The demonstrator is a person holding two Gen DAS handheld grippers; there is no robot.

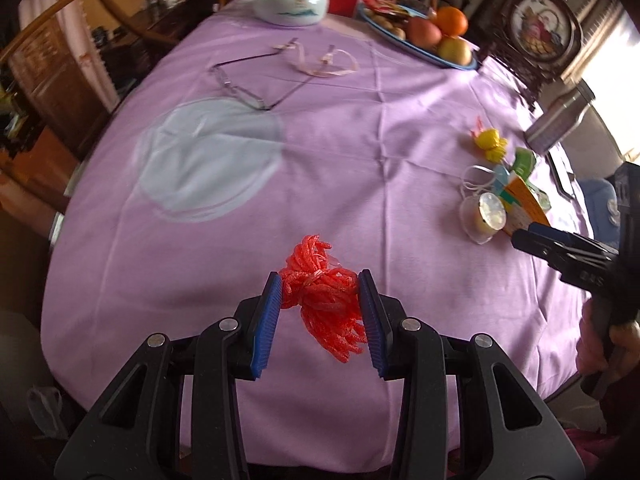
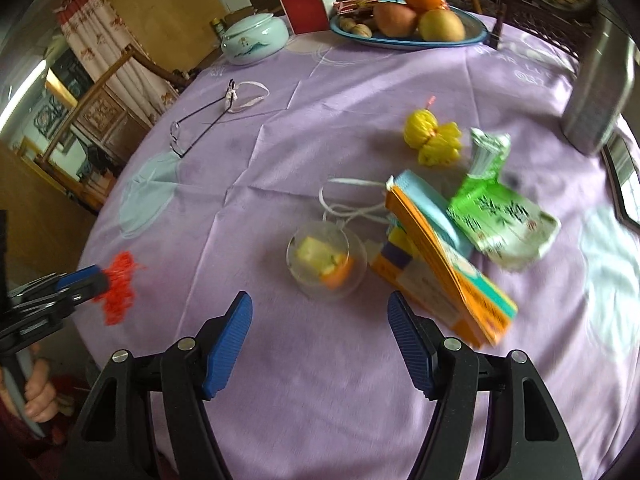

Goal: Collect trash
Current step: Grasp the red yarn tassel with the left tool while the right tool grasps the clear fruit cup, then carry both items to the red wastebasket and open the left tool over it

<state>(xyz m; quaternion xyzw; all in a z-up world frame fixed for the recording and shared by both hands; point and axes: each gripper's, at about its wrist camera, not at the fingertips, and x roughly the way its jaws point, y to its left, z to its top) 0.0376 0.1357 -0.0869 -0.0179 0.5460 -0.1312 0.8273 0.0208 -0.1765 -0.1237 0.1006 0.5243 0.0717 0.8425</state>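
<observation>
Red foam fruit net [image 1: 324, 300]: light, soft, springy; pinched mid-bundle by left hand-held gripper [image 1: 320, 312]. Right hand-held gripper [image 2: 320, 340]: wide, empty, near plastic cup [image 2: 326, 258].

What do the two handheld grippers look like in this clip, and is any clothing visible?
Both the left gripper and right gripper have black plastic linkage arms with round silver pivot pins and blue ribbed pads. White markings on the right gripper's black body are unreadable. A dark red sleeve shows at the left hand.

Clear plastic cup [image 2: 326, 264] sits left of the orange-edged booklet stack [image 2: 444, 264]; crumpled green packet [image 2: 504, 220] right; yellow mesh bundle [image 2: 432, 140] behind.
</observation>
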